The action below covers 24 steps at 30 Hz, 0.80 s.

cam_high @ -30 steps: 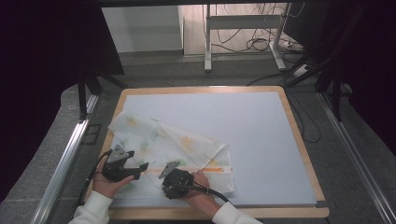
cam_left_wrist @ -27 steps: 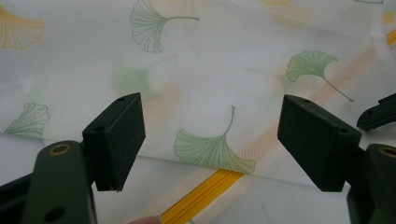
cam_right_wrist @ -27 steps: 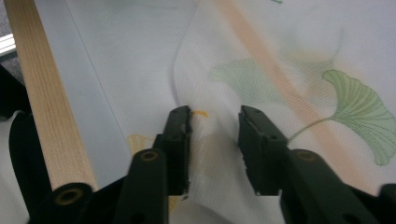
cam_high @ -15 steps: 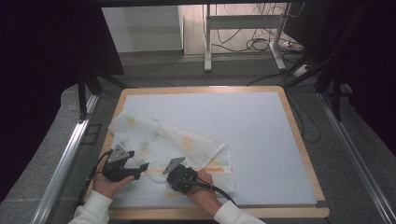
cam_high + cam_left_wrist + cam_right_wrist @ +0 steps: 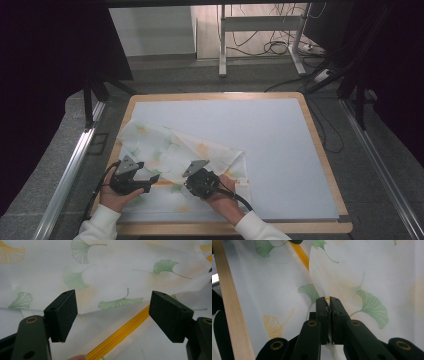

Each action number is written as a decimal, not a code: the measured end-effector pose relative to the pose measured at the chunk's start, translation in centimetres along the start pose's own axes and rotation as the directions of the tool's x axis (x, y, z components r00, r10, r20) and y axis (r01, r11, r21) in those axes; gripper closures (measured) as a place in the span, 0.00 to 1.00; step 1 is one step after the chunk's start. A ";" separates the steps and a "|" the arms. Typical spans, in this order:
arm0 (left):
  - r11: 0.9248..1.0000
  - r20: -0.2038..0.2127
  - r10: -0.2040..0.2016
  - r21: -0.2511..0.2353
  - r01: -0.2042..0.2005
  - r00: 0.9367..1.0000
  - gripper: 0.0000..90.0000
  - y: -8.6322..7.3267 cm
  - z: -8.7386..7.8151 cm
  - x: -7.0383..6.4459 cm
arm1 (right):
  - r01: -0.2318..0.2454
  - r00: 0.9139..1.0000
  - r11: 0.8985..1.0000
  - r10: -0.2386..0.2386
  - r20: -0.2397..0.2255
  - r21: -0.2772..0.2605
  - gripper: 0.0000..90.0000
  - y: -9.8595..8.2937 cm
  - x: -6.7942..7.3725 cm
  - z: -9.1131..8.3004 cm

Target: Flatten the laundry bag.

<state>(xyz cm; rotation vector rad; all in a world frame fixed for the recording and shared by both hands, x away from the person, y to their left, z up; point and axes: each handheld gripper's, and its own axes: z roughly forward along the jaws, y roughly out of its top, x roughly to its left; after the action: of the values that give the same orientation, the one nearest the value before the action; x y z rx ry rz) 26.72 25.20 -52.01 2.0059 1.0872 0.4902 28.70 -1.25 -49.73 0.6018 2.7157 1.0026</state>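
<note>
Lying rumpled across the near-left part of a pale blue surface point(image 5: 280, 150) with a light wooden rim is a thin white fabric cover printed with green and orange ginkgo leaves point(image 5: 175, 150), with a yellow zipper point(image 5: 125, 327) running along one edge. The person's right gripper point(image 5: 328, 305) has its black jaws closed on a raised fold of that fabric, right beside the zipper line. The left gripper point(image 5: 113, 312) hovers just over the cloth with its jaws wide apart and nothing between them — the zipper passes diagonally beneath the gap. From above, the two grippers sit near each other at the near edge, the left gripper point(image 5: 131, 179) over the cloth's left side and the right gripper point(image 5: 200, 179) toward its middle. The step in hand looks like taking a second hold so the cover can be spread or straightened. To do it well, the left jaws should come down on the zipper edge itself and catch a single layer — a bunched grab would pull wrinkles in rather than out.
</note>
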 end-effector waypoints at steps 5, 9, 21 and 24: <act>1.000 0.005 0.000 -0.004 0.000 1.000 0.25 0.0 -0.1 0.0 | -0.023 1.000 1.000 0.024 0.009 -0.013 0.96 0.0 -0.9 -0.6; 1.000 0.010 -0.003 -0.011 0.003 1.000 0.25 0.0 -0.1 0.0 | -0.031 0.999 0.999 0.031 0.016 -0.014 0.96 0.0 -1.3 -0.8; 1.000 0.014 -0.001 -0.016 0.001 1.000 0.26 0.0 -0.1 -0.1 | -0.072 0.996 0.997 0.074 0.048 -0.039 0.96 -0.3 -3.1 -1.5; 1.000 0.014 0.005 -0.013 -0.005 1.000 0.26 0.0 -0.1 -0.1 | -0.090 0.994 0.995 0.093 0.056 -0.051 0.96 -0.4 -3.7 -1.9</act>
<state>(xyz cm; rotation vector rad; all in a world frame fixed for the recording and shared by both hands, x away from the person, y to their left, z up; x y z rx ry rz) 26.60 25.18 -51.94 1.9990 1.0682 0.4841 31.35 -4.19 -48.46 0.7405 2.6263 1.0523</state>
